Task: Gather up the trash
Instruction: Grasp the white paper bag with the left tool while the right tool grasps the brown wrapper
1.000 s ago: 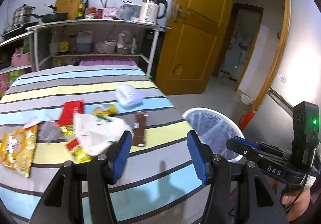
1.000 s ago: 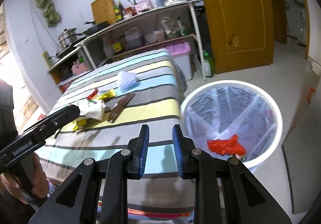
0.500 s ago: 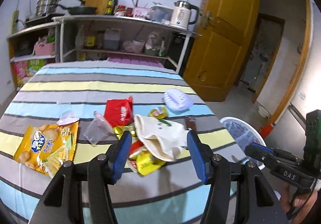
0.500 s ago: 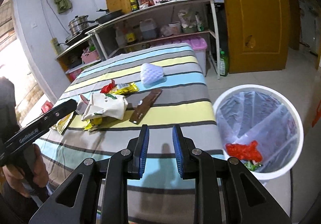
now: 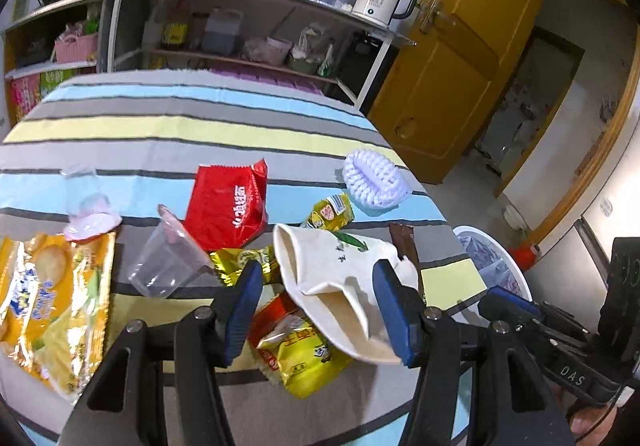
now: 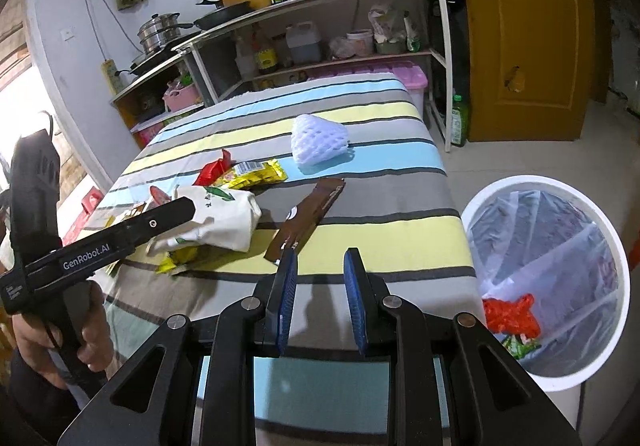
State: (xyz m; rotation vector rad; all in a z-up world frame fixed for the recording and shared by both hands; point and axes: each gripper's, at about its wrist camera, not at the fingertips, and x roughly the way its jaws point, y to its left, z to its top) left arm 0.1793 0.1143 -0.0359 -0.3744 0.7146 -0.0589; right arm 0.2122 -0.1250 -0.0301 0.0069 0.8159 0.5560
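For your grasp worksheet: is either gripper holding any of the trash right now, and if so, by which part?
Nothing is held. The left gripper stands open above the white paper bag; the right gripper is empty.

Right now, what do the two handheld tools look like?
Both are black frames with silver pivot bolts and ribbed blue pads. The left tool carries white "GenRobot.AI" lettering on its side in the right wrist view; the right tool shows "DAS" in the left wrist view, with a thin black cable near its grip.
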